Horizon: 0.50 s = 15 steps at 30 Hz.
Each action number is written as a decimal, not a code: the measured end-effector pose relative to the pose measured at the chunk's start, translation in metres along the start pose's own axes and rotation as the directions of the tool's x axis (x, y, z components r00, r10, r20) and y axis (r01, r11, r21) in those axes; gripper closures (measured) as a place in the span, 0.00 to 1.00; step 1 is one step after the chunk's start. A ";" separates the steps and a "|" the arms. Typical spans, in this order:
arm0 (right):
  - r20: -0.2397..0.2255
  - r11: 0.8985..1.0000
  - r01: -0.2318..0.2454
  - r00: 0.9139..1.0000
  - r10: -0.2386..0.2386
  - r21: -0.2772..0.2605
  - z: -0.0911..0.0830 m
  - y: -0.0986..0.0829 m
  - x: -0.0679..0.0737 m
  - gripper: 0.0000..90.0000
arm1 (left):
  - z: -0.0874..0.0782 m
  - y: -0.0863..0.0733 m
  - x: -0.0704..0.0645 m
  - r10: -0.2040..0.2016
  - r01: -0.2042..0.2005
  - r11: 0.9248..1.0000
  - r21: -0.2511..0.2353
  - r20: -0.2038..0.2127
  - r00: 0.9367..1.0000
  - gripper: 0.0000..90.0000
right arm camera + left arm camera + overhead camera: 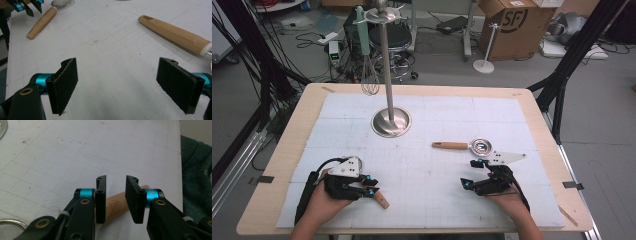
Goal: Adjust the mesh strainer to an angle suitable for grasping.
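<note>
A small strainer's wooden handle (382, 200) pokes out from under my left gripper (374, 185) at the front left of the white mat (427, 200). In the left gripper view my left gripper (116, 178) is open by a narrow gap just above that handle (116, 206), not touching it, and the strainer's mesh rim (10, 226) shows at the bottom left. A second tool, with a wooden handle (451, 145) and a round metal bowl (482, 146), lies right of centre. My right gripper (469, 173) hovers wide open in front of it. The right gripper view has my right gripper (118, 62) over bare mat, that handle (175, 33) beyond it.
A metal stand (390, 122) rises from the back middle of the mat, and a whisk (369, 82) with a teal handle hangs from its top. Beyond the table are a stool (392, 37), a cardboard box (514, 25) and cables on the floor.
</note>
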State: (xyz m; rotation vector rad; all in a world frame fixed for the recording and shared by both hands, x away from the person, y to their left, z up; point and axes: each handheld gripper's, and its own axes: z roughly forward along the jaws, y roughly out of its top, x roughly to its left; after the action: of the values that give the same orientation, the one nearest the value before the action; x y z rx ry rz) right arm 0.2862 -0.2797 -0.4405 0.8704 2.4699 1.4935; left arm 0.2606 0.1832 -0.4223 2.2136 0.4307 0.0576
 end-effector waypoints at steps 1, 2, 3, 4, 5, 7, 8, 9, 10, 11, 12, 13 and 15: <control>-0.001 1.000 0.003 1.000 -0.003 -0.002 0.000 0.000 0.000 0.19 | 0.000 -0.001 -0.001 0.001 -0.001 1.000 0.008 0.001 1.000 0.83; -0.001 1.000 0.003 1.000 -0.003 -0.002 0.000 0.000 0.000 0.19 | 0.001 -0.002 -0.001 0.003 -0.003 1.000 0.012 0.001 1.000 0.85; -0.002 1.000 0.006 1.000 -0.006 -0.001 0.001 0.000 0.000 0.19 | 0.001 -0.003 -0.001 0.007 -0.007 1.000 0.028 0.001 1.000 0.86; -0.003 1.000 0.000 1.000 0.000 -0.001 0.001 0.000 0.001 0.19 | 0.002 -0.004 -0.001 0.009 -0.008 0.999 0.039 -0.003 1.000 0.88; -0.003 1.000 0.000 1.000 0.000 -0.001 0.001 0.001 0.001 0.19 | 0.002 -0.005 -0.001 0.008 -0.008 0.999 0.033 -0.002 1.000 0.90; -0.005 1.000 -0.001 1.000 0.001 -0.001 0.002 0.001 0.001 0.19 | 0.002 -0.005 0.000 0.010 -0.010 0.999 0.036 -0.004 1.000 0.95; -0.003 1.000 0.000 1.000 0.000 -0.001 0.002 0.001 0.001 0.19 | 0.002 -0.005 0.001 0.013 -0.013 0.999 0.042 -0.005 1.000 0.96; -0.003 1.000 0.001 1.000 -0.001 0.000 0.002 0.001 0.000 0.19 | 0.003 -0.005 0.001 0.012 -0.011 0.999 0.039 -0.006 1.000 0.97; -0.004 1.000 0.002 1.000 -0.002 0.001 0.002 0.001 0.001 0.19 | 0.003 -0.004 0.001 0.011 -0.011 0.999 0.037 -0.008 1.000 0.98; -0.004 1.000 0.000 1.000 0.000 0.000 0.001 0.001 0.001 0.19 | 0.004 -0.004 0.001 0.009 -0.009 0.999 0.036 -0.011 1.000 0.98; -0.003 1.000 -0.001 1.000 0.001 -0.001 0.001 0.001 0.001 0.19 | 0.004 -0.003 0.001 0.012 -0.011 0.999 0.036 -0.014 1.000 0.98; -0.004 1.000 -0.002 1.000 0.002 -0.001 0.001 0.001 0.001 0.19 | 0.005 -0.002 0.001 0.016 -0.015 0.999 0.038 -0.019 1.000 0.98; -0.003 1.000 0.000 1.000 0.000 -0.001 0.002 0.001 0.000 0.19 | 0.010 0.002 0.001 0.021 -0.020 0.999 0.041 -0.026 0.999 0.99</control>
State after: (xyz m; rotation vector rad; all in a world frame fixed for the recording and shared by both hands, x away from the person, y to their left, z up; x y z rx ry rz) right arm 0.2868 -0.2781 -0.4406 0.8694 2.4709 1.4968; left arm 0.2635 0.1753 -0.4272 2.2592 0.4276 0.0897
